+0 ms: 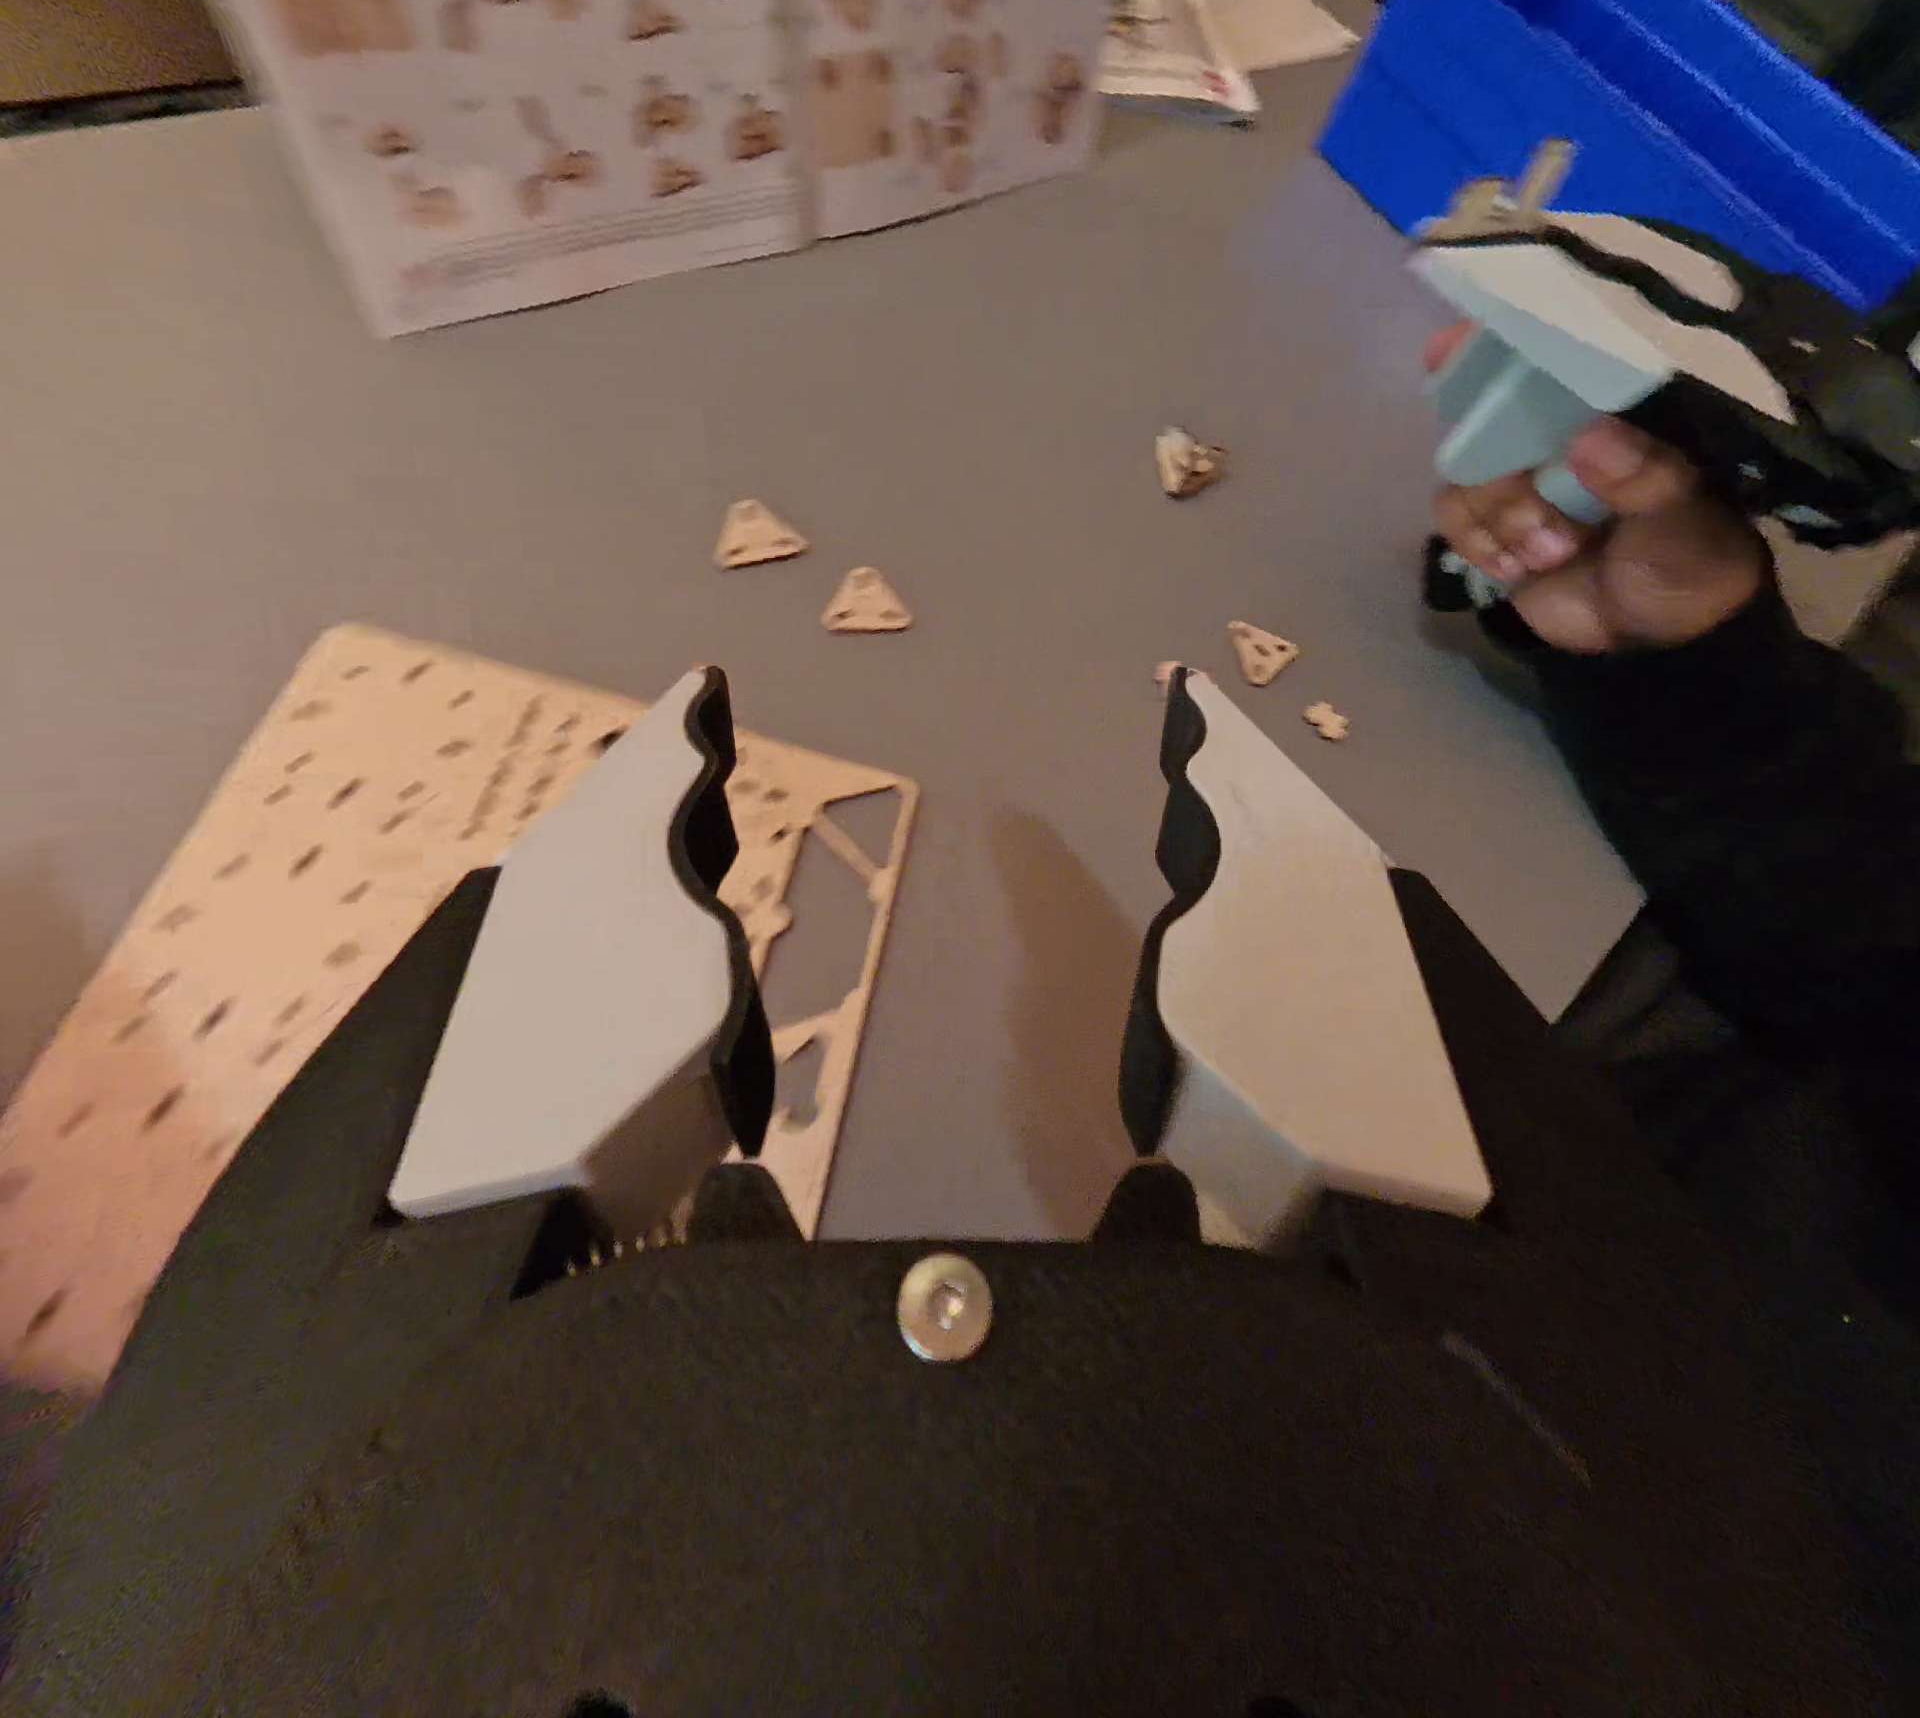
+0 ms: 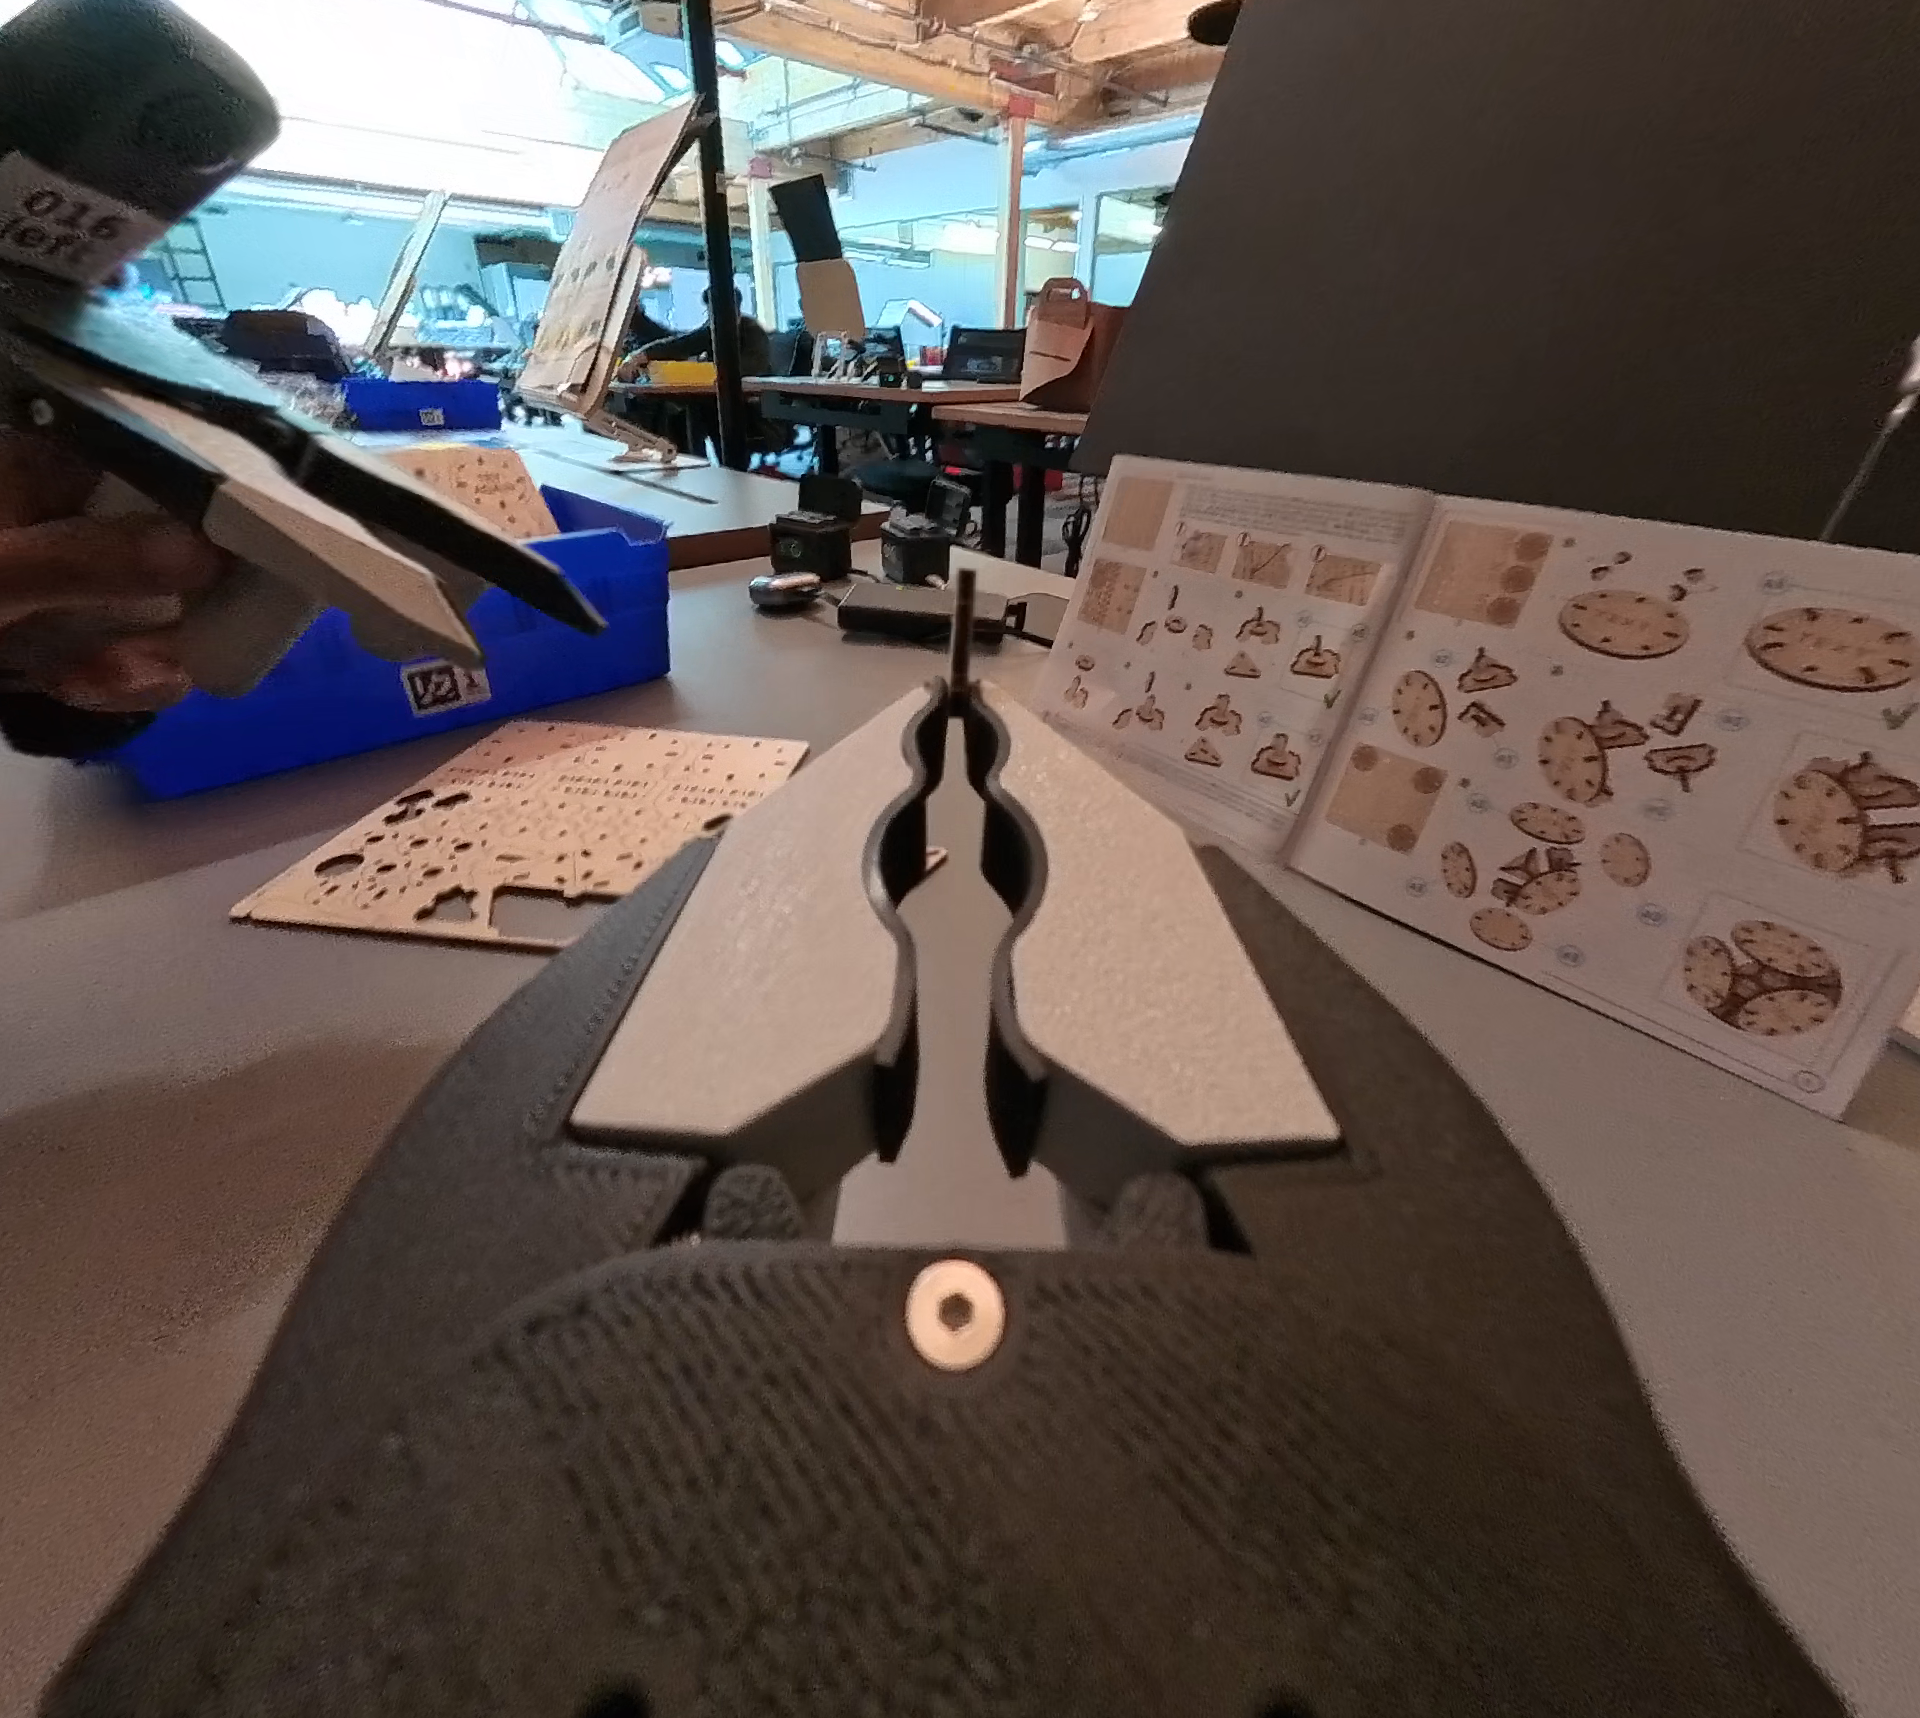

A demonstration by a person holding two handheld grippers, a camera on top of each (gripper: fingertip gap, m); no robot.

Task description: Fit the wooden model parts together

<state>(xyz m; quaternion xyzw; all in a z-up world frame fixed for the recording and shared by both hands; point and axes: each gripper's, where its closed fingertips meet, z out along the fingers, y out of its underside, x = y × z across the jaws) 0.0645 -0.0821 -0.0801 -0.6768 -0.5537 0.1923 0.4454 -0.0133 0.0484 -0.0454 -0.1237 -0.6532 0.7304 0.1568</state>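
My left gripper (image 1: 945, 692) is open over the grey table (image 1: 987, 380), with only bare table showing between its fingers. Its left finger (image 1: 623, 889) hangs over a flat wooden cut-out sheet (image 1: 260, 889). Small wooden triangle pieces (image 1: 865, 603) lie just ahead, one (image 1: 1262, 650) beside the right fingertip. My right gripper (image 2: 961, 702) is shut on a thin wooden piece (image 2: 964, 629), seen edge-on and sticking up past the tips. In the left wrist view the right gripper (image 1: 1455, 240) is held up at the right with that piece (image 1: 1512, 193) in its tips.
An open instruction booklet (image 2: 1455, 733) stands at the back of the table. A blue bin (image 1: 1662, 89) sits at the right of the left wrist view. A small assembled wooden part (image 1: 1188, 460) and a tiny piece (image 1: 1327, 718) lie on the table. Black chargers (image 2: 821, 541) lie farther back.
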